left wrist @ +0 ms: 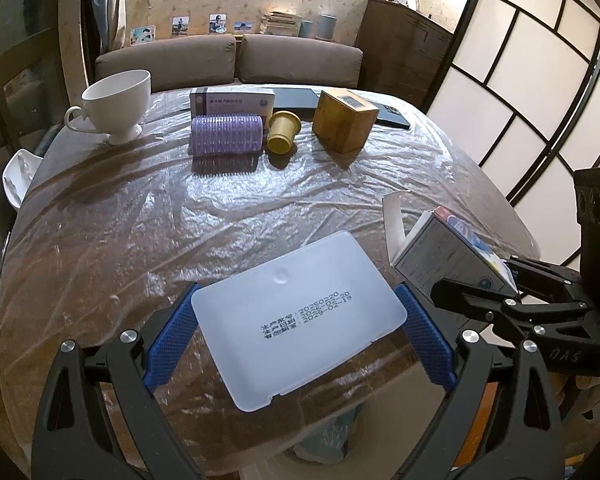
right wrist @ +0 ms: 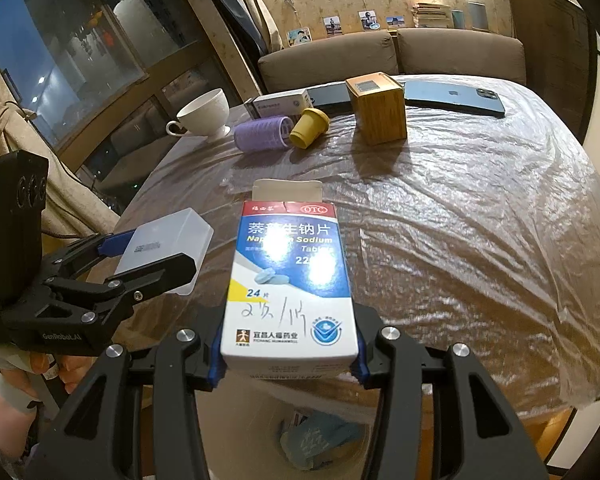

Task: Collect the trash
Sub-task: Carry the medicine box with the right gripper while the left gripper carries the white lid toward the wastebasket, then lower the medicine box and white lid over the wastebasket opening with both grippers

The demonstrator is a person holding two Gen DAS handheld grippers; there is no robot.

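Over the tabletop (left wrist: 100, 240) edge, left gripper (left wrist: 300, 332) clamps a plastic lid (left wrist: 300, 320), frame center, while right gripper (right wrist: 288, 364) pinches a pill box (right wrist: 292, 280); its open flap could snag the bin (right wrist: 320, 432) rim below, approx. lower center.

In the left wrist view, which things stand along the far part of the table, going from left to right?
White cup → purple hair roller → yellow plastic cup lying on its side → wooden box. The medicine box and the dark phone behind them overlap this row, so I leave them out.
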